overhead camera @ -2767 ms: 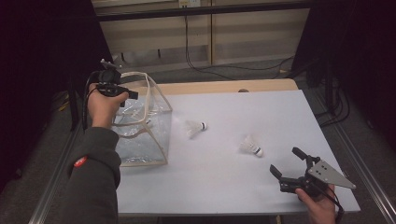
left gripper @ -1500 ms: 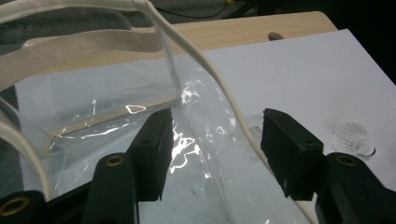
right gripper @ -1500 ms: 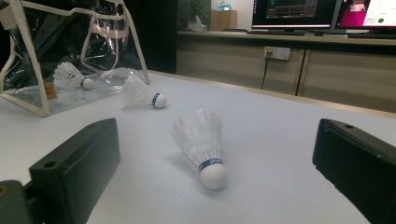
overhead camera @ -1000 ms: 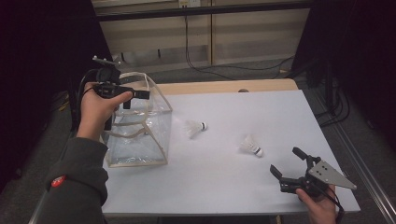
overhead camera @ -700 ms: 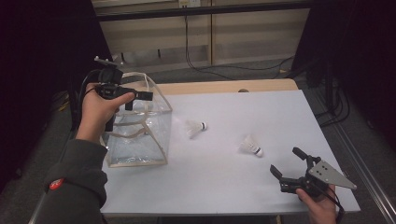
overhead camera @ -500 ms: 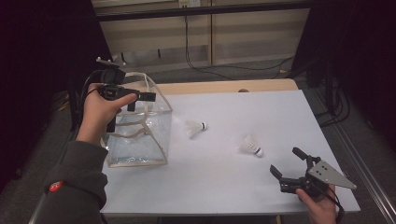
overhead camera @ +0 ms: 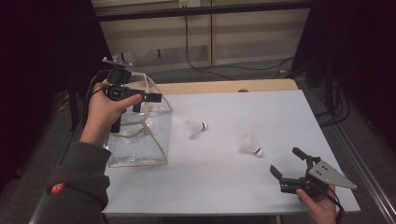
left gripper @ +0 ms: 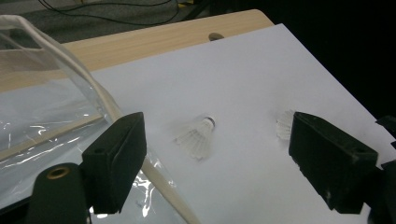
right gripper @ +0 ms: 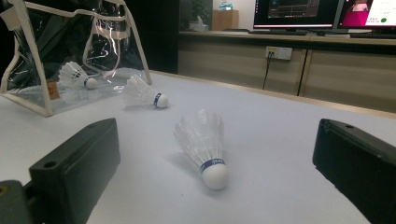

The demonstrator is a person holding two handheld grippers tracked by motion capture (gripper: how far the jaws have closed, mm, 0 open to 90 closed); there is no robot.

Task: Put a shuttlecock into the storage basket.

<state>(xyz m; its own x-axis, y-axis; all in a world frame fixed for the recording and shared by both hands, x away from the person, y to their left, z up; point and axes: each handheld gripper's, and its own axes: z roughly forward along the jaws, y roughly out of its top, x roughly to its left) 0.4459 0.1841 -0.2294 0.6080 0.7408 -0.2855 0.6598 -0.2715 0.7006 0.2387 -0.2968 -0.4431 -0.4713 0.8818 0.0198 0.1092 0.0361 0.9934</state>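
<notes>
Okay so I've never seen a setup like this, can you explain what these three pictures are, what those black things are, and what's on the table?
No robot here: a person holds a hand-held two-jaw tool in each hand. The high view looks down on a white table. The left gripper is up above a clear plastic bag with cream trim, and the right gripper sits low near the table's front right corner. Both have their jaws apart and hold nothing.

The other two pictures come from cameras riding on the tools, so the black blocks at the bottom are each tool's own jaws.

Two shuttlecocks lie on the table: one near the bag and one nearer the right gripper. The right gripper view also shows a third shuttlecock inside the bag.
</notes>
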